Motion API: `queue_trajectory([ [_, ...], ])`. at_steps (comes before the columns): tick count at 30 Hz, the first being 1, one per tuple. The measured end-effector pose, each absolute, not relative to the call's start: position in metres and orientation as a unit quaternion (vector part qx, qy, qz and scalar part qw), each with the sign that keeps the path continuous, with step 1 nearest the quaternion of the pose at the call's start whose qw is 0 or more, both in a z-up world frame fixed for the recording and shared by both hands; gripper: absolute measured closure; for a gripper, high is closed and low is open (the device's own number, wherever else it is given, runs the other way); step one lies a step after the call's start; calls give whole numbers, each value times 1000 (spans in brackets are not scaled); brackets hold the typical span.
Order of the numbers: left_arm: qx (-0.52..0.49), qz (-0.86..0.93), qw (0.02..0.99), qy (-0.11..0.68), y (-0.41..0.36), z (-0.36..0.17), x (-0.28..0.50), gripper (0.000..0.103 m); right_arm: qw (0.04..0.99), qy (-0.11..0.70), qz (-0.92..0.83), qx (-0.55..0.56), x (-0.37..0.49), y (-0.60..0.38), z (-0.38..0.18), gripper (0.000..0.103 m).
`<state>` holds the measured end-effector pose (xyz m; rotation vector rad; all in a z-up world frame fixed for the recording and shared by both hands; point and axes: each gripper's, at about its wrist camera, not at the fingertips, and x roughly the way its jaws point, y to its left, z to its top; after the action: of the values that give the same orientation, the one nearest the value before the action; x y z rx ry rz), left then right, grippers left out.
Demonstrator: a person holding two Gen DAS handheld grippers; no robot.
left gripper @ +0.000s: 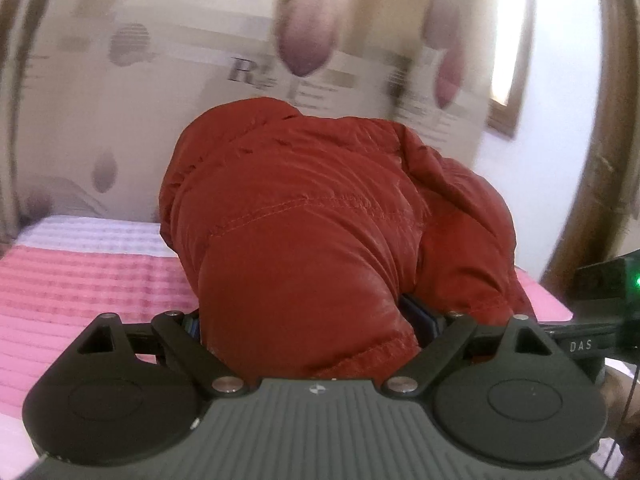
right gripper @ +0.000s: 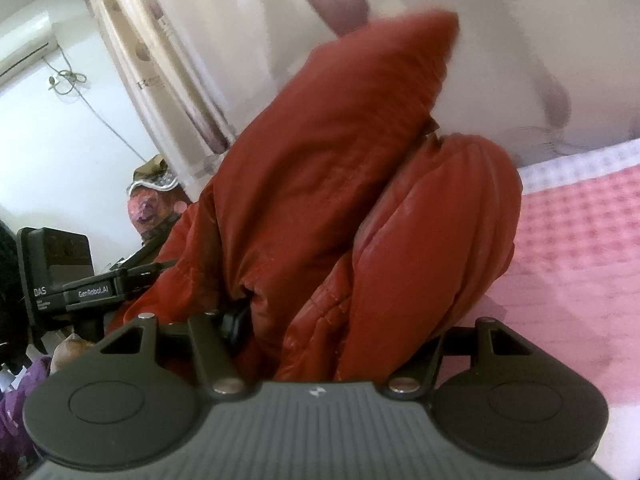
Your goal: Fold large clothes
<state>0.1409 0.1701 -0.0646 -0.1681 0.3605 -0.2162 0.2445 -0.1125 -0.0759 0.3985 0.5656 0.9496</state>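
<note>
A bulky rust-red padded jacket (left gripper: 320, 216) fills the middle of both views and hangs bunched above a pink and white bedspread (left gripper: 80, 280). My left gripper (left gripper: 308, 328) is shut on a thick fold of the jacket; its fingertips are buried in the cloth. My right gripper (right gripper: 336, 340) is shut on another fold of the same jacket (right gripper: 320, 200), its fingertips hidden too. The left gripper's body shows at the left edge of the right wrist view (right gripper: 60, 272). The right gripper's body shows at the right edge of the left wrist view (left gripper: 596, 292).
A cream curtain with purple leaf prints (left gripper: 240, 60) hangs behind the bed. A white wall (right gripper: 60, 140) with an air conditioner (right gripper: 24, 48) and a cable lies to the left. The bedspread (right gripper: 580, 240) stretches to the right.
</note>
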Motion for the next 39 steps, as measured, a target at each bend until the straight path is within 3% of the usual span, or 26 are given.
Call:
queue_trajectory([
  [20,-104,-14,974,201,254,-113,167,15,802,309,482,172,305,-24,-123,40],
  [24,-98,-8,975,199,252,-119,166,8,801,319,477,171,307,-28,-133,39],
  [27,-99,8,976,196,250,-125,165,0,810,327,459,164,307,-27,-136,28],
  [32,-90,17,977,193,248,-125,160,0,835,338,420,113,305,-19,-132,3],
  [39,-52,47,980,186,235,-117,151,0,843,354,396,83,302,-16,-133,0],
])
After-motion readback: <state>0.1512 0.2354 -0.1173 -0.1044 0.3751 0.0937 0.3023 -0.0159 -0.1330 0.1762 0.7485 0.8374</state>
